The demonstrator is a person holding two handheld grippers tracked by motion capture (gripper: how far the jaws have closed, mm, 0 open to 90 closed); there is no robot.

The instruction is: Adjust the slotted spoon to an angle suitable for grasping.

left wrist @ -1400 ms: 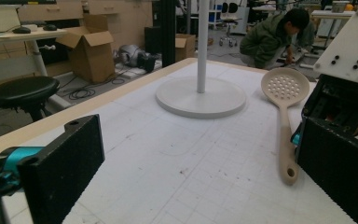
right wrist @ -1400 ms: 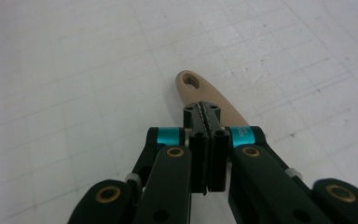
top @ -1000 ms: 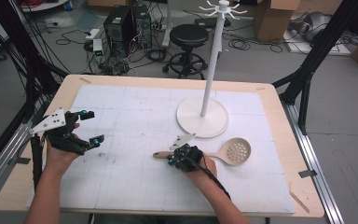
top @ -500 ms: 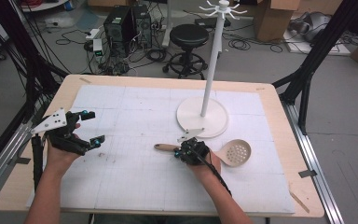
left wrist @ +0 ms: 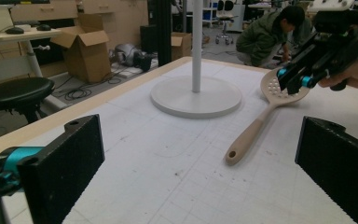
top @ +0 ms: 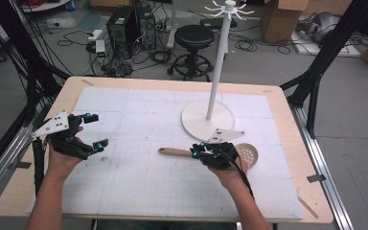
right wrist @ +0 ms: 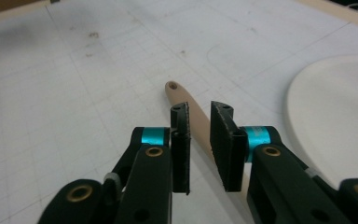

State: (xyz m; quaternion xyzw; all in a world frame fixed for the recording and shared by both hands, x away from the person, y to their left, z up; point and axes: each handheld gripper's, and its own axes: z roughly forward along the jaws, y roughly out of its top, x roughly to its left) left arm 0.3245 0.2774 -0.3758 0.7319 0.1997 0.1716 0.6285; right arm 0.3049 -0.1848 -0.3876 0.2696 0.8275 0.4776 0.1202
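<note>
Hovering over the wooden handle of a slotted spoon (top: 211, 154), the right claw (top: 197, 153) sits at lower centre of the high view, its jaws just opened a narrow gap and gripping nothing; the handle shows below that gap. The spoon lies flat on the gridded tabletop (top: 139, 182), its perforated bowl near the round base of a white stand (top: 207, 120). At left, the left claw (top: 93, 130) is spread wide and empty. No writing is legible.
</note>
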